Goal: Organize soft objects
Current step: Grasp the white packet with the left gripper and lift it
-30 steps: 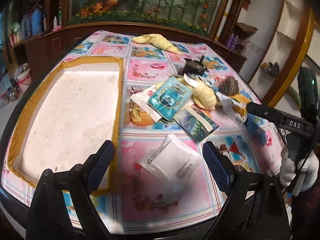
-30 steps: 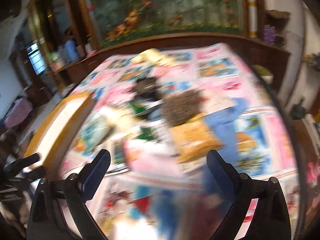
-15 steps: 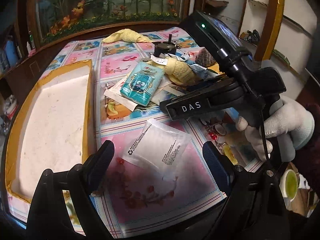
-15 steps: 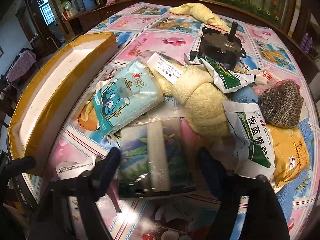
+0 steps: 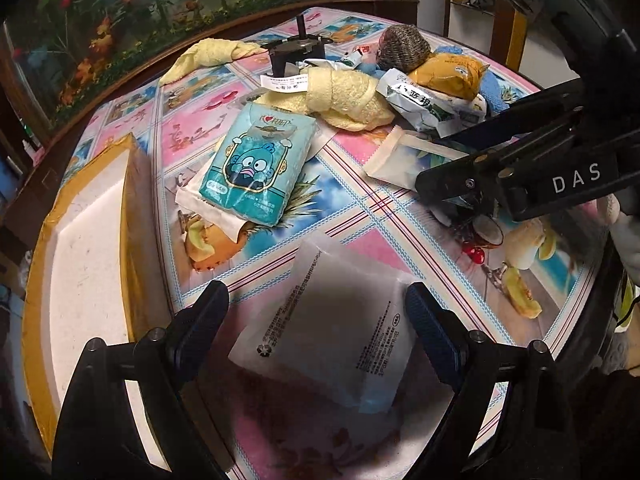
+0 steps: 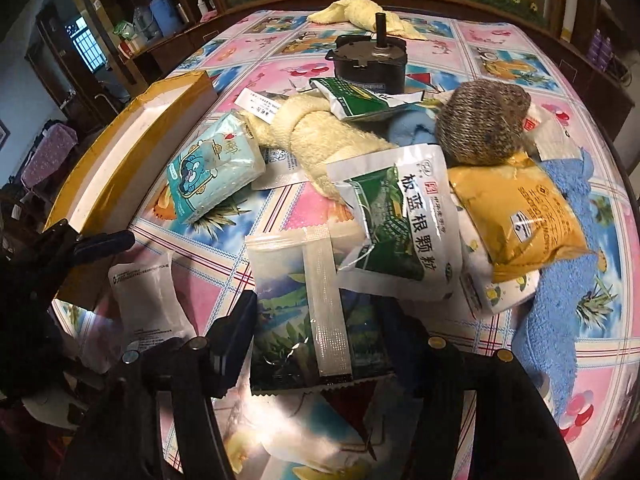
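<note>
A white pouch (image 5: 332,328) lies flat on the patterned tablecloth. My left gripper (image 5: 318,320) hangs open over it, one finger just outside each side edge. My right gripper (image 6: 318,328) is closing on a clear packet with a green landscape print (image 6: 316,312), and both pads touch its side edges. Behind the packet is a heap of soft things: a teal tissue pack (image 6: 212,172), a rolled yellow towel (image 6: 328,140), a green-and-white sachet (image 6: 400,232), an orange pouch (image 6: 516,216), a knitted ball (image 6: 480,124) and a blue towel (image 6: 560,300).
A shallow white tray edged with yellow tape (image 5: 92,248) fills the table's left side. A black motor (image 6: 372,64) stands behind the heap, with another yellow cloth (image 6: 360,12) beyond it. A gloved hand (image 5: 624,240) holds the right gripper. Dark wooden shelving rings the table.
Both grippers came down toward the table. The left one rolled and now straddles the white pouch. The right one's jaws narrowed from wide open onto the landscape packet.
</note>
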The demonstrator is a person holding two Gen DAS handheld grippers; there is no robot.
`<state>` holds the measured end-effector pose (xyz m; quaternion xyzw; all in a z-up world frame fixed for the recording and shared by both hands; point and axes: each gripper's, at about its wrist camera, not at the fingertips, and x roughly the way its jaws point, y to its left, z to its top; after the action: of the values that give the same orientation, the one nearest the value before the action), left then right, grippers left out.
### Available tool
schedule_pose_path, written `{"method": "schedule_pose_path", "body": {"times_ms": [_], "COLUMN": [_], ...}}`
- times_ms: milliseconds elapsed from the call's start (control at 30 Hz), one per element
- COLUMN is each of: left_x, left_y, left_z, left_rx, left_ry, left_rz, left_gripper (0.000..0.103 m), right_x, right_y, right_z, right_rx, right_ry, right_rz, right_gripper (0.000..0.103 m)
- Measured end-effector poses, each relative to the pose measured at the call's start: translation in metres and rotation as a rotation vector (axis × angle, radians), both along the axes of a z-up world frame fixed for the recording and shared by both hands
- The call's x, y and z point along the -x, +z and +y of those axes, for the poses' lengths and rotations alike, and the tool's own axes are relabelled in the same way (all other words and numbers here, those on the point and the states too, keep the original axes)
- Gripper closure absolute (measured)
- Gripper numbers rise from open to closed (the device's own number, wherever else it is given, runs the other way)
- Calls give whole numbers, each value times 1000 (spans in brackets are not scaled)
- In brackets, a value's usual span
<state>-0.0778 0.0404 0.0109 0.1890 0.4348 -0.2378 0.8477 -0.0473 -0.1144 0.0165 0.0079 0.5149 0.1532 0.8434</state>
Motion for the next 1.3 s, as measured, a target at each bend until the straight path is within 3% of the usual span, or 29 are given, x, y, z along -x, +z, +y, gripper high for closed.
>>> {"method": "schedule_pose_path", "body": {"times_ms": [33, 100, 167, 200, 233, 267, 300, 367, 500, 567, 600, 667, 733, 833, 900, 1000, 1100, 1133, 1300], "left_x": [-1, 0, 1, 1, 2, 2, 1, 4, 14, 16, 16, 20, 24, 26, 27, 32, 38, 38, 33], "left_y": [0, 2, 5, 8, 11, 14, 16, 20, 21, 25, 26, 28, 27, 20, 16, 1, 4, 5, 9], "left_z": [0, 1, 3, 6, 9, 13, 16, 22, 28, 34, 35, 33, 26, 16, 7, -13, -16, -16, -4], "left_rx": [6, 20, 9, 19, 45, 69, 89, 146, 173, 230, 246, 256, 240, 217, 158, -19, 2, -6, 68], "left_ry": [-5, -15, 1, 8, 16, 27, 34, 42, 63, 64, 61, 41, 14, -30, -48, -63, -101, -94, -56], "left_rz": [14, 23, 8, 10, 12, 15, 27, 40, 44, 48, 51, 42, 30, 54, 42, 4, 23, 19, 58], "left_gripper": [13, 24, 50, 55, 68, 92, 100, 100, 99, 93, 88, 49, 38, 39, 38, 37, 47, 56, 60], "right_x": [1, 5, 7, 9, 11, 14, 15, 18, 21, 19, 19, 20, 20, 21, 20, 19, 21, 22, 27], "right_y": [0, 0, 0, 0, 1, 2, 2, 5, 10, 10, 9, 7, 5, 3, 1, -1, -1, -1, 2], "right_z": [-2, -7, -9, -10, -10, -9, -7, -4, 3, 3, 3, 3, 2, 1, 1, -2, -4, -5, -6], "right_rx": [-5, -16, -30, -37, -41, -42, -43, -48, -47, -48, -53, -61, -68, -77, -87, -98, -105, -107, -120], "right_ry": [-4, -9, -14, -15, -16, -14, -10, -2, 8, 3, -2, -7, -11, -12, -16, -20, -17, -17, -11], "right_rz": [1, -2, -2, -3, -7, -13, -22, -36, -58, -58, -55, -47, -40, -34, -27, -23, -27, -27, -47], "right_gripper": [42, 42, 42, 42, 42, 43, 43, 43, 43, 43, 43, 43, 43, 42, 42, 42, 43, 43, 43]}}
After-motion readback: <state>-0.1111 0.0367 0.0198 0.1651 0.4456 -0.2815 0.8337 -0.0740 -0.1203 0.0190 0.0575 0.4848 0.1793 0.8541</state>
